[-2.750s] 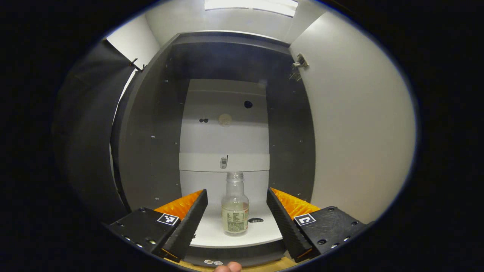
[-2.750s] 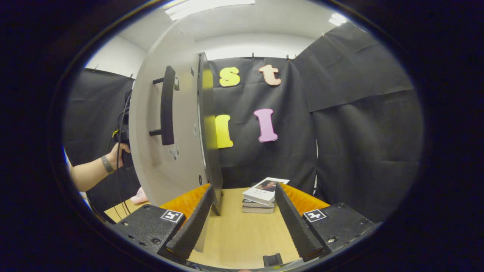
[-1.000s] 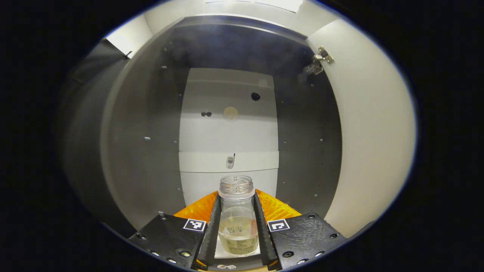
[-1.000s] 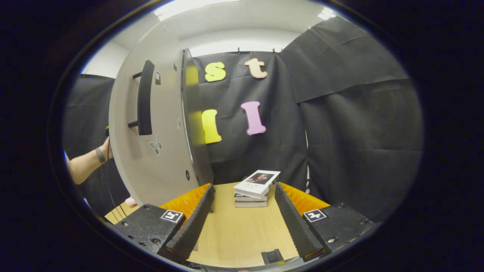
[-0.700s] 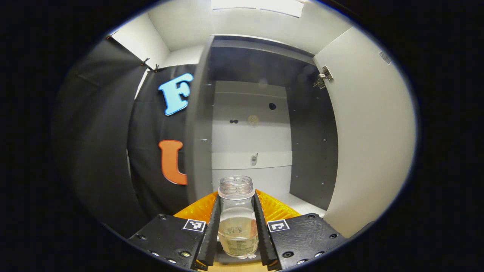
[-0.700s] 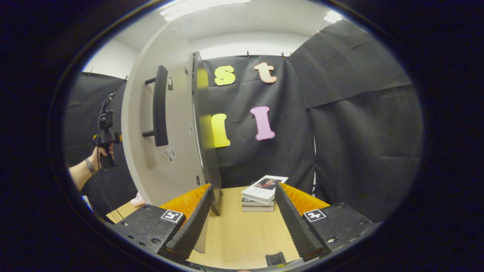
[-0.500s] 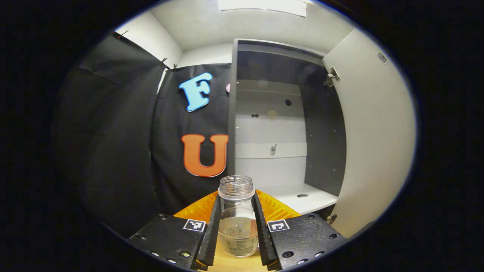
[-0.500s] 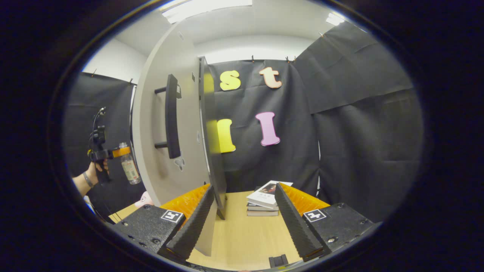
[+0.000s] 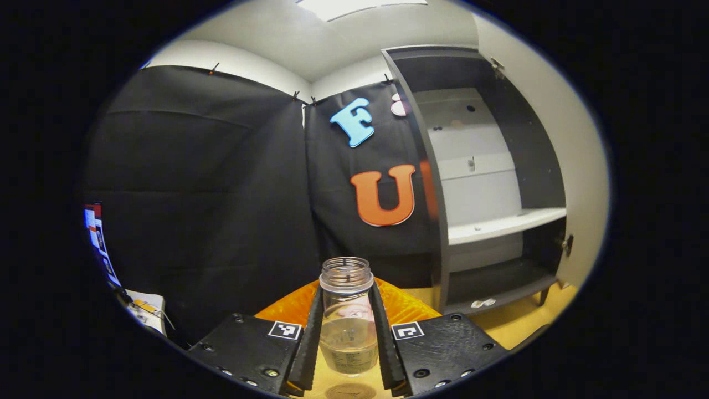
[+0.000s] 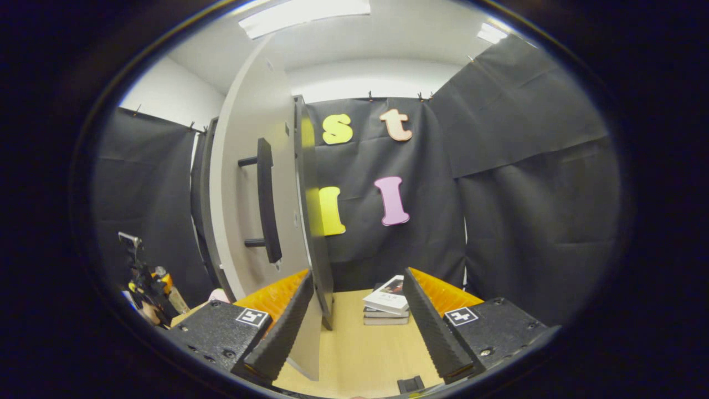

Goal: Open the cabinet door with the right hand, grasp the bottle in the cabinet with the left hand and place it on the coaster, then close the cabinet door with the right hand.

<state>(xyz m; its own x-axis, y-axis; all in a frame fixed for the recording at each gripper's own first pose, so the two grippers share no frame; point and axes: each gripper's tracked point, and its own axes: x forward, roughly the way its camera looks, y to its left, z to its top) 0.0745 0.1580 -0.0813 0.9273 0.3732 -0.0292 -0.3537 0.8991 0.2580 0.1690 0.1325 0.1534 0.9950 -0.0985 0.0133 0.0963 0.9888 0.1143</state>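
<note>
- The left gripper (image 9: 346, 332) has both fingers pressed on the bottle (image 9: 347, 321), which stands upright between them, clear glass with pale liquid low inside and no cap.
- A round coaster (image 9: 350, 391) lies on the table (image 9: 515, 327) just under the bottle.
- The cabinet (image 9: 487, 183), right of the bottle, stands open.
- The right gripper (image 10: 354, 327) has its fingers spread apart, holding nothing, beside the cabinet door (image 10: 249, 188).
- A stack of books (image 10: 386, 307) sits on the table right of the door.
</note>
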